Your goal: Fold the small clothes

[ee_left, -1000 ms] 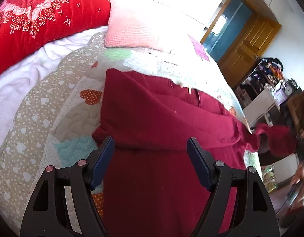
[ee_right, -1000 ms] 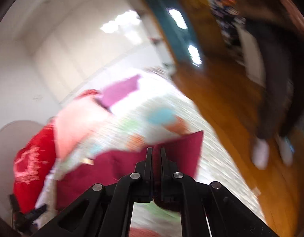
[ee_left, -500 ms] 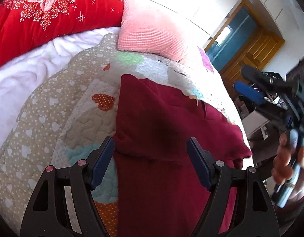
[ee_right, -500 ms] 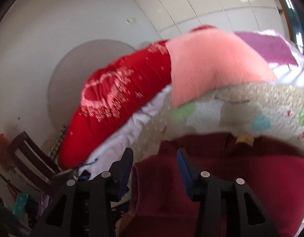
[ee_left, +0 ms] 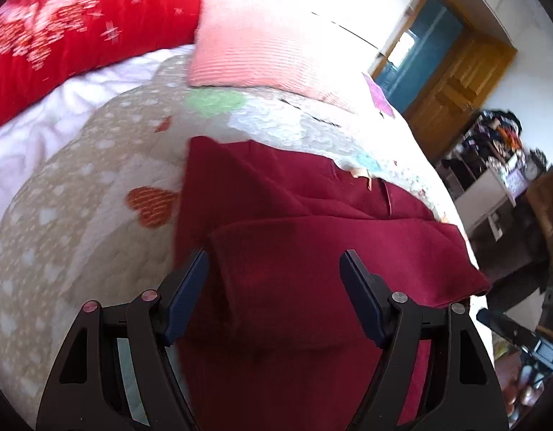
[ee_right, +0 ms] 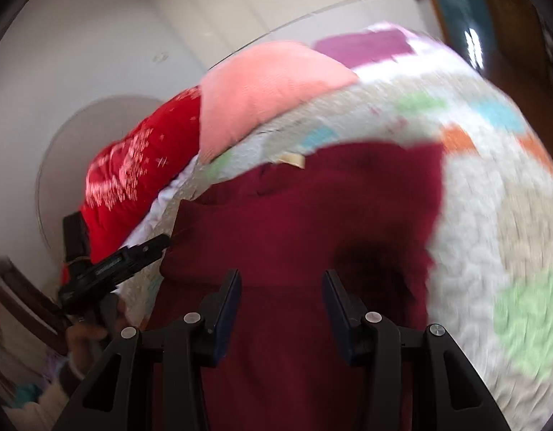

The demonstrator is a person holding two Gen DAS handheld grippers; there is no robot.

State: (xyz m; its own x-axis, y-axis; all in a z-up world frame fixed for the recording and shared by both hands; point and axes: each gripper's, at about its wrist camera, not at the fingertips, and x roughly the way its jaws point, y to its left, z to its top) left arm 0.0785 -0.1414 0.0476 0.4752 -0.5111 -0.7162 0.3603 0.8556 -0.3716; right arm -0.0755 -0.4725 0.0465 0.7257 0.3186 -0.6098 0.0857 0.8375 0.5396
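1. A dark red garment (ee_left: 312, 251) lies spread on a patchwork quilt (ee_left: 79, 215) on a bed; in the left wrist view it fills the centre and runs off the frame at 6 o'clock, with one layer already turned over the body so that a rounded fold edge sits just ahead of the jaws; a pale label shows at its far edge, towards 1 o'clock.

2. The left gripper (ee_left: 272, 280) hangs over that folded layer with its jaws fairly wide, having just been closing a little; cloth lies beneath and between the blue pads, yet neither pad presses on it.

3. The right gripper (ee_right: 280, 298) is angled down over the same garment (ee_right: 294, 233), jaws at a middling gap after just opening; nothing is pinched between them, the fabric simply lying below.

4. In the right wrist view the left gripper (ee_right: 111, 265) and the hand carrying it appear at 8 o'clock, beside the garment's near left edge; the picture is blurred, so finer contact cannot be told.

5. A pink pillow (ee_left: 254, 46) and a red floral quilt (ee_left: 71, 28) rest at the head of the bed, from 12 round to 10 o'clock, well apart from the work.

6. Progress, as judged: a first fold looks laid and released; the piece is still long and loose, so at least one further fold and a smoothing appear to remain; neither tool has a fresh grip yet.
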